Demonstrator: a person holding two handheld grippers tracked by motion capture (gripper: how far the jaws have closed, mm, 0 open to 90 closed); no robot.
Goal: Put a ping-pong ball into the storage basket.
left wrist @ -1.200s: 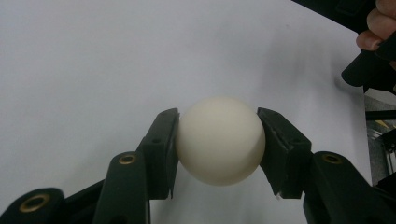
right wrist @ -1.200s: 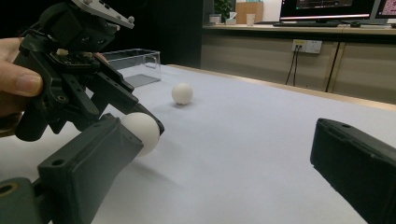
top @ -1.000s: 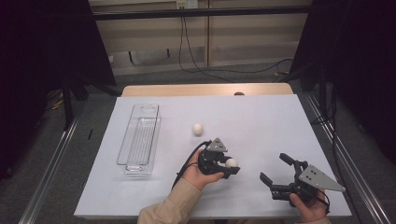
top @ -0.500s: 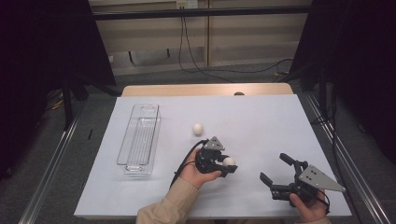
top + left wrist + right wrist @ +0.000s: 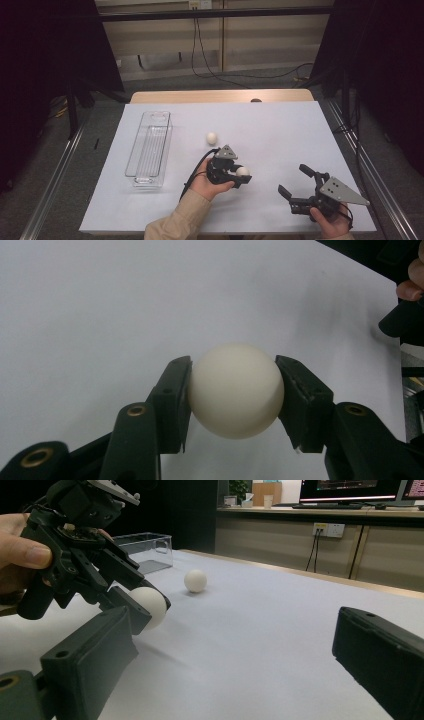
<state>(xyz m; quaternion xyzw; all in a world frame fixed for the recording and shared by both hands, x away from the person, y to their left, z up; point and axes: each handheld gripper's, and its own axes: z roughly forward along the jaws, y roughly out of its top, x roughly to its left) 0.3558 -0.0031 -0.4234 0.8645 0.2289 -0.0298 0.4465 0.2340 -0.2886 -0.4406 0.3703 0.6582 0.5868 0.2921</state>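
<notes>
obstacles: loose ball point(image 5: 212, 138), clear bin point(image 5: 149, 150) at left | free: table point(image 5: 280, 130) centre and far right

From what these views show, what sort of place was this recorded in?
Probably a lab or office set up for recording: a table under a white sheet, dark curtains at both sides, computer monitors on a counter behind, and wall sockets with trailing cables.

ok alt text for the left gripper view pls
A cream-white ball is clamped between the two black jaws of the left tool, just above a white table cover. Part of the other hand shows at the upper right edge.
</notes>
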